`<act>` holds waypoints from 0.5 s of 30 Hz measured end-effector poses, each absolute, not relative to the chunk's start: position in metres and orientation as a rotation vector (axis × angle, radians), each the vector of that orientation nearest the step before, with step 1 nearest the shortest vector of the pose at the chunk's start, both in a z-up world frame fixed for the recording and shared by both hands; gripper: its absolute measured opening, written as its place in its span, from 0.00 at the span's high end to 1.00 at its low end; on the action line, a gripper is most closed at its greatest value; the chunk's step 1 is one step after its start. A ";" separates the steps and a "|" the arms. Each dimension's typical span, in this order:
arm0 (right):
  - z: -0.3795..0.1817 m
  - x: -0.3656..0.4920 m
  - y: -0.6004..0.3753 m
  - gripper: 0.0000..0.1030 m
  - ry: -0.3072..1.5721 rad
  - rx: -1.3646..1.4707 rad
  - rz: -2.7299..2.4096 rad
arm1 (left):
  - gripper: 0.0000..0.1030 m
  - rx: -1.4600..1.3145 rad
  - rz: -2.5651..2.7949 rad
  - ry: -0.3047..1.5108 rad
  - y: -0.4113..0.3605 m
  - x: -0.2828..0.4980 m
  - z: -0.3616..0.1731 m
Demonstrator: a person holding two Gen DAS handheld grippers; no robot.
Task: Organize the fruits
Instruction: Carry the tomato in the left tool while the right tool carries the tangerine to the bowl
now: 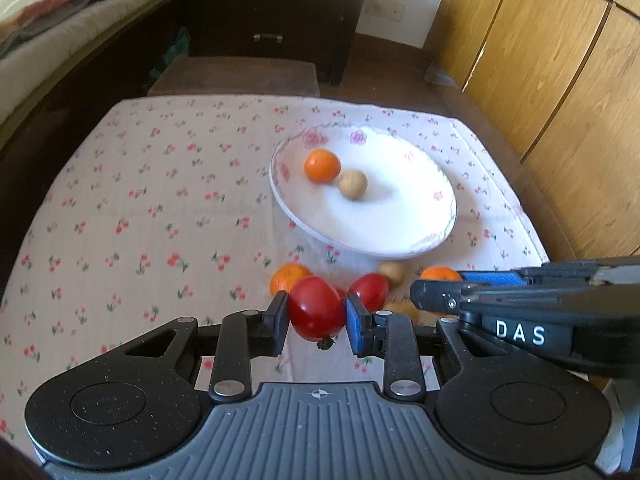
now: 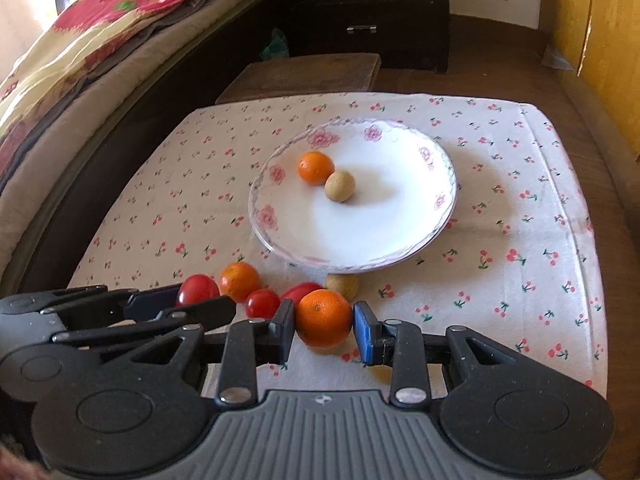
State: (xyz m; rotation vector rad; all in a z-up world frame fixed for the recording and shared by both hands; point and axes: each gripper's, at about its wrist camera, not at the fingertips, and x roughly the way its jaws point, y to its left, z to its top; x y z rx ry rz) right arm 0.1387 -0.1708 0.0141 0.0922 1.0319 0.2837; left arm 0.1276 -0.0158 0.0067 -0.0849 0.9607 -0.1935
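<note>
Left gripper (image 1: pixel 317 319): your jaws are clamped on a red tomato (image 1: pixel 316 307), near edge of the cloth.
Right gripper (image 2: pixel 324 326): your pads pinch an orange (image 2: pixel 323 317), just right of the left gripper.
Plate (image 2: pixel 436 232): sits centre-far on the flowered cloth (image 2: pixel 520 220), holding one orange fruit (image 2: pixel 315 167) touching a tan ball (image 2: pixel 339 186).
Loose fruit: you have a second orange one (image 2: pixel 239 281), a small tomato (image 2: pixel 262 303), another tomato (image 2: pixel 299 291) and a tan fruit (image 2: pixel 343 284) lying on the cloth between plate and grippers.
</note>
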 end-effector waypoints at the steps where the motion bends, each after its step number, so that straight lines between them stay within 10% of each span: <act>1: 0.015 0.140 -0.173 0.68 1.029 0.097 0.280 | 0.64 -0.086 -0.197 0.956 -0.018 0.131 0.008; 15: 0.021 0.182 -0.195 0.68 1.004 0.143 0.221 | 0.65 -0.059 -0.209 0.917 -0.041 0.178 0.018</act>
